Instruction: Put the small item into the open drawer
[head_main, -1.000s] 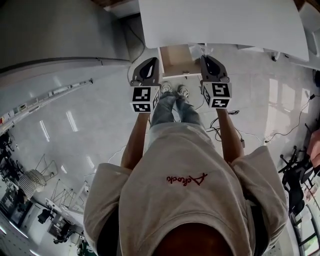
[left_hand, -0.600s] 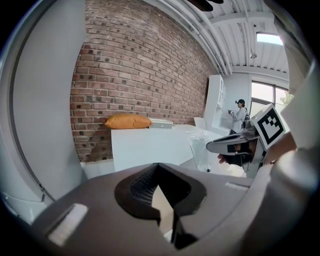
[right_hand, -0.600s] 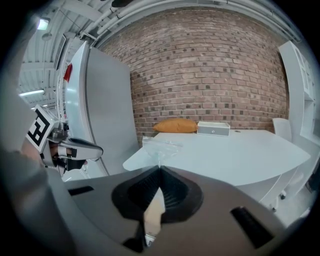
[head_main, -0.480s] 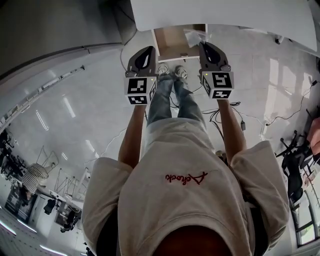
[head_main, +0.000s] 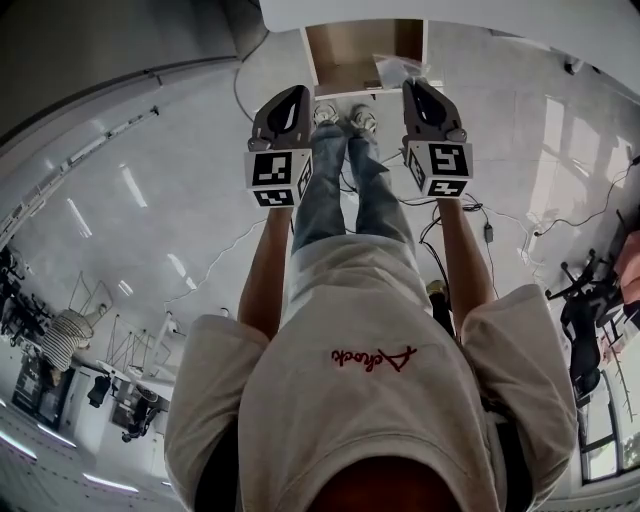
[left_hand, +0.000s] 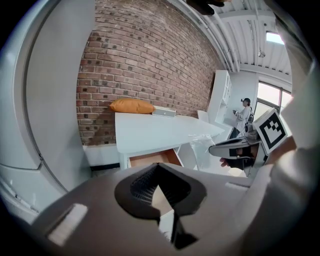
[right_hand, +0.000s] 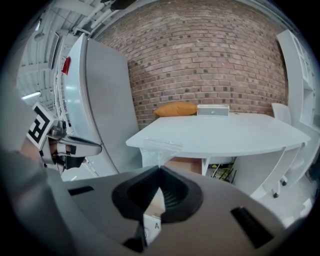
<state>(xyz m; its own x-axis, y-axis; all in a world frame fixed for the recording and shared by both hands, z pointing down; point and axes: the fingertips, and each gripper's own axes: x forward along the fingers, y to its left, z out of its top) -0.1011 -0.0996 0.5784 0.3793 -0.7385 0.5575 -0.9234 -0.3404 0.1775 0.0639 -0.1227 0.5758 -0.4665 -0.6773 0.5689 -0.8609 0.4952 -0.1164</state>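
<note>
An open wooden drawer (head_main: 365, 50) juts from under the white table (right_hand: 225, 135), ahead of the person's shoes. My right gripper (head_main: 412, 85) is shut on a small clear plastic bag (head_main: 393, 67), held in the air in front of the drawer's right corner. In the right gripper view the bag (right_hand: 160, 146) rises from the closed jaw tips (right_hand: 160, 169), with the drawer (right_hand: 186, 165) behind it. My left gripper (head_main: 296, 92) hangs level with the right one, shut and holding nothing; in its own view its jaws (left_hand: 157, 166) meet below the drawer (left_hand: 152, 159).
An orange cushion (right_hand: 176, 108) and a white box (right_hand: 213, 110) lie on the table by the brick wall. A tall grey cabinet (right_hand: 100, 100) stands left of the table. Cables (head_main: 450, 215) trail over the floor at right. A person (left_hand: 244, 112) stands far off.
The head view has tilted: drawer, shoes and both grippers now sit higher in the picture and more of the drawer's inside shows. The bag stays in the right gripper.
</note>
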